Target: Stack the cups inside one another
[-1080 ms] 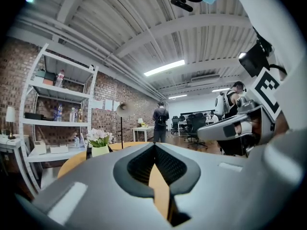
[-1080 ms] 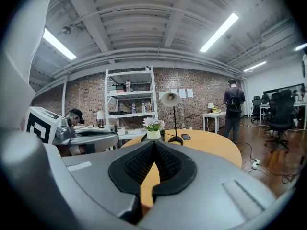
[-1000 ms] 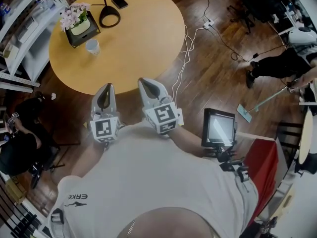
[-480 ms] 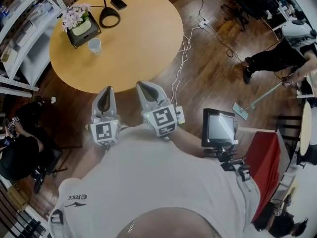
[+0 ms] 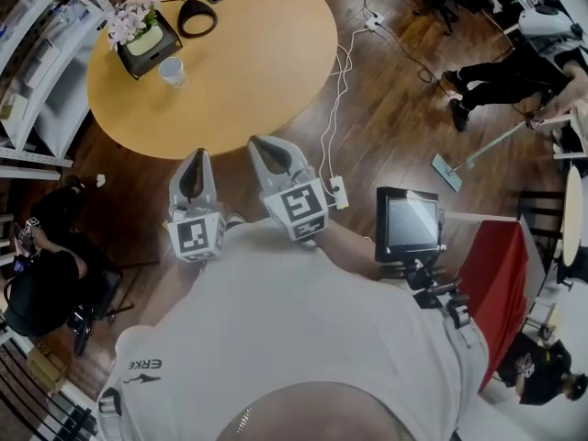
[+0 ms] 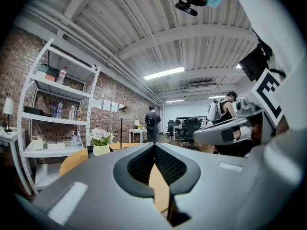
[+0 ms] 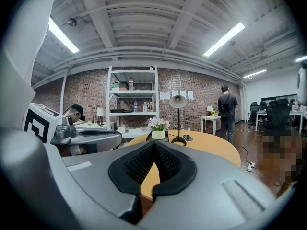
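Left tool (image 5: 195, 160) and right tool (image 5: 263, 147) side by side; jaws closed.

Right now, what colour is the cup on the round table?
The cup is white or very pale, clearest in the head view.

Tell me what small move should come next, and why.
Probably move both claws forward over the table toward the cup beside the flower box, opening one on the way. The left claw and right claw are shut and empty, held by the table's near edge, and the only cup I can see stands far across it.
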Demonstrator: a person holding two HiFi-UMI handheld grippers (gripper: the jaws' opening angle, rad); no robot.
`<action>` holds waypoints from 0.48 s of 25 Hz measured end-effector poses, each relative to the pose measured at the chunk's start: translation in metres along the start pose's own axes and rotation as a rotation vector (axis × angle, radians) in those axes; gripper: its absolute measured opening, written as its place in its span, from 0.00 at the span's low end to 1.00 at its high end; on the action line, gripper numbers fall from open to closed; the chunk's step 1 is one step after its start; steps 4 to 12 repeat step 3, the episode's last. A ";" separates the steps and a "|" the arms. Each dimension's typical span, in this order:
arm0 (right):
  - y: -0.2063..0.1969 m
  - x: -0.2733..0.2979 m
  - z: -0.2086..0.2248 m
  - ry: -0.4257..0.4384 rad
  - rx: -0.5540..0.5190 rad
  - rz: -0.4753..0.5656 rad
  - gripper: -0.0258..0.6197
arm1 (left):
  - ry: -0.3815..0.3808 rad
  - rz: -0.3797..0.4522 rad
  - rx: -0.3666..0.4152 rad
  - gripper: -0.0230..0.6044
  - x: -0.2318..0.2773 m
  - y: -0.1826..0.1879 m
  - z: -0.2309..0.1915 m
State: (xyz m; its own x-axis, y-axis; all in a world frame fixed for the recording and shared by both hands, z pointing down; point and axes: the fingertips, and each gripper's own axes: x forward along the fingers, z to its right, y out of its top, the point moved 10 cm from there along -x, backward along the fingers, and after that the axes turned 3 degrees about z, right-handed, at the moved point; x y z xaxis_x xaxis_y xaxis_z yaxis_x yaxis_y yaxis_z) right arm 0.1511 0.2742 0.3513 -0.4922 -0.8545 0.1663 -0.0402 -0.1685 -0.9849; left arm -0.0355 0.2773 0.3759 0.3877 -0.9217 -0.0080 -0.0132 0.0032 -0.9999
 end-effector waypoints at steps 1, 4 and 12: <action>0.001 0.001 0.001 0.000 0.000 0.001 0.06 | 0.001 0.000 -0.001 0.04 0.001 0.000 0.000; 0.001 0.004 0.003 0.001 0.000 0.003 0.06 | 0.003 -0.002 -0.002 0.04 0.003 0.000 -0.001; 0.001 0.004 0.003 0.001 0.000 0.003 0.06 | 0.003 -0.002 -0.002 0.04 0.003 0.000 -0.001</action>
